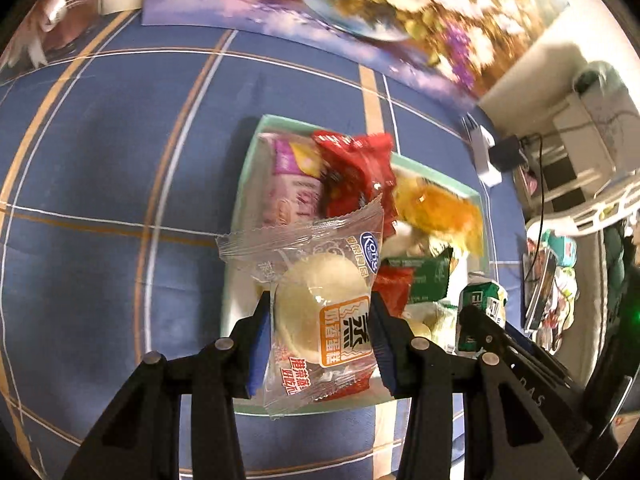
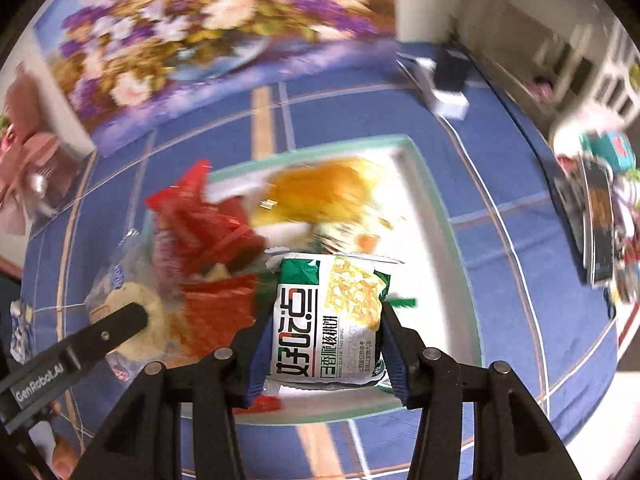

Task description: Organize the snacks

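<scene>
My left gripper (image 1: 320,298) is shut on a clear-wrapped pale round cake packet (image 1: 308,264), held above the near left part of a mint-green tray (image 1: 243,168). In the tray lie a red packet (image 1: 356,172), a purple-pink packet (image 1: 292,184), an orange-yellow packet (image 1: 440,208) and a dark green packet (image 1: 428,276). My right gripper (image 2: 326,314) is shut on a green and white biscuit packet (image 2: 328,344) over the near middle of the tray (image 2: 438,216). One finger of the left gripper (image 2: 120,320) shows at the lower left of the right wrist view, on the pale cake.
The tray rests on a blue checked tablecloth (image 1: 100,180). A floral painting (image 2: 180,32) leans at the back. A white and black plug block (image 2: 448,84) sits at the back right near the table edge. A pink bow (image 2: 24,168) is at the far left, with clutter beyond the right edge.
</scene>
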`<state>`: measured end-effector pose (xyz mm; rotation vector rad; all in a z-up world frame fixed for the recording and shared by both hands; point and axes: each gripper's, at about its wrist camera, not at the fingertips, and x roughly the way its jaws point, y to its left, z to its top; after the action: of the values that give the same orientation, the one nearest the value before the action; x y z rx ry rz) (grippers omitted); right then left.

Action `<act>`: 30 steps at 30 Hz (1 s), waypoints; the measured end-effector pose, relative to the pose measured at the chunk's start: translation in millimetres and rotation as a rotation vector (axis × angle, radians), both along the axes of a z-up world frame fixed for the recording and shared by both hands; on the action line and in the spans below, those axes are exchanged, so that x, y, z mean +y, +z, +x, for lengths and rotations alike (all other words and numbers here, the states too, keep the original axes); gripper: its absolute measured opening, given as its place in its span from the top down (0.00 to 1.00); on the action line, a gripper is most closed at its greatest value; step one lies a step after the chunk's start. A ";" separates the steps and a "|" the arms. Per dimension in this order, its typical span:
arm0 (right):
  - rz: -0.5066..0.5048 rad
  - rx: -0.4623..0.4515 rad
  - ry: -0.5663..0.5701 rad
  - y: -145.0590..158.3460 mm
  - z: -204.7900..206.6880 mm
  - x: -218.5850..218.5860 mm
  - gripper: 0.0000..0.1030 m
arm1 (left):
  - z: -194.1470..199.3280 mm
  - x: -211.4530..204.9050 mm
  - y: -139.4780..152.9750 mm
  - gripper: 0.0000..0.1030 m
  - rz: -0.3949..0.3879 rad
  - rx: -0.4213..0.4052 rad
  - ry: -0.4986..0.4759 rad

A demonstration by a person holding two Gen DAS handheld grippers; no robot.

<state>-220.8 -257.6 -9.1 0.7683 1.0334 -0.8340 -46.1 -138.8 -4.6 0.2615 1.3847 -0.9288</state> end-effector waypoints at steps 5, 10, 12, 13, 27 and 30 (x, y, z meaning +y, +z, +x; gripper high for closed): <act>0.022 0.004 0.002 -11.4 -8.1 -0.2 0.48 | -0.1 5.7 -8.0 0.20 -0.019 0.025 0.054; 0.002 -0.026 0.030 -6.3 -6.6 9.8 0.35 | 4.0 21.8 -4.8 0.20 -0.047 0.060 0.084; -0.008 -0.042 0.035 -2.9 -9.7 16.6 0.33 | 5.9 34.4 0.9 0.15 -0.065 0.066 0.107; -0.014 -0.049 0.035 -2.1 -10.6 20.7 0.28 | 6.3 39.9 3.9 0.13 -0.068 0.059 0.117; -0.048 -0.110 0.058 11.6 -23.7 75.4 0.03 | -24.3 93.3 34.1 0.04 0.162 -0.398 0.155; -0.063 -0.123 0.062 17.1 -26.6 83.9 0.03 | -30.4 101.1 37.7 0.04 0.179 -0.442 0.154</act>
<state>-247.4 -173.7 8.0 0.7221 0.9131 -0.7533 -76.6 -37.8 33.1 0.4596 1.0594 -0.5749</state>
